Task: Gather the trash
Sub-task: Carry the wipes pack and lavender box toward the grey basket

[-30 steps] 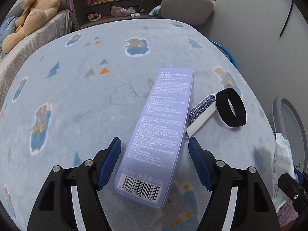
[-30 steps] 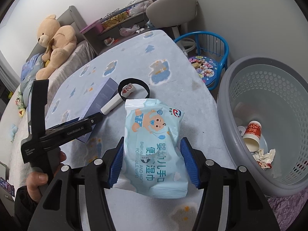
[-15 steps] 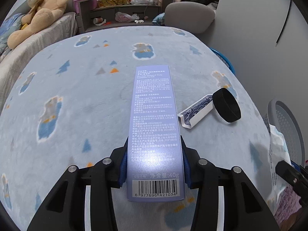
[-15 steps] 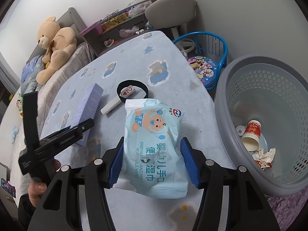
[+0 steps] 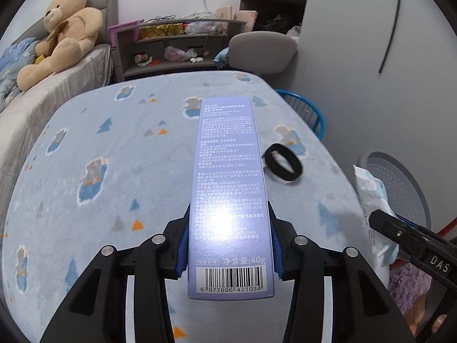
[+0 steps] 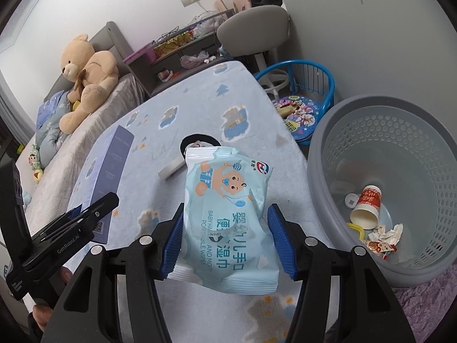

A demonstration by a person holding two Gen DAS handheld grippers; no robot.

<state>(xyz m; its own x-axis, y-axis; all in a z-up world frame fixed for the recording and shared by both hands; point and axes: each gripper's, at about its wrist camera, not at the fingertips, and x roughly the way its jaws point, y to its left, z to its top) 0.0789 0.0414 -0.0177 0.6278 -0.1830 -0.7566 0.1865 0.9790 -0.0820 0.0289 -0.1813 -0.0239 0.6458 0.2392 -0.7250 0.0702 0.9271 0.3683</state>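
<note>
My left gripper [image 5: 228, 245] is shut on a long purple toothpaste box [image 5: 227, 177] and holds it lifted above the blue blanket; the box also shows in the right wrist view [image 6: 112, 168]. My right gripper [image 6: 225, 237] is shut on a pale blue pack of baby wipes [image 6: 225, 200], held above the blanket's right edge; the pack also shows in the left wrist view [image 5: 371, 208]. A grey perforated trash basket [image 6: 328, 154] stands on the floor to the right, holding a paper cup [image 6: 367, 207] and crumpled wrappers [image 6: 384, 237].
A black ring [image 5: 282, 161] and a small white box [image 6: 171, 168] lie on the blanket [image 5: 114, 157]. A blue child's chair [image 6: 300, 105] stands behind the basket. A teddy bear [image 5: 62, 31], a shelf [image 5: 171, 48] and a grey chair [image 5: 262, 54] are at the back.
My left gripper closed on the purple box and lifted it off the blanket, tilting it up. My right gripper has kept the wipes pack in about the same place.
</note>
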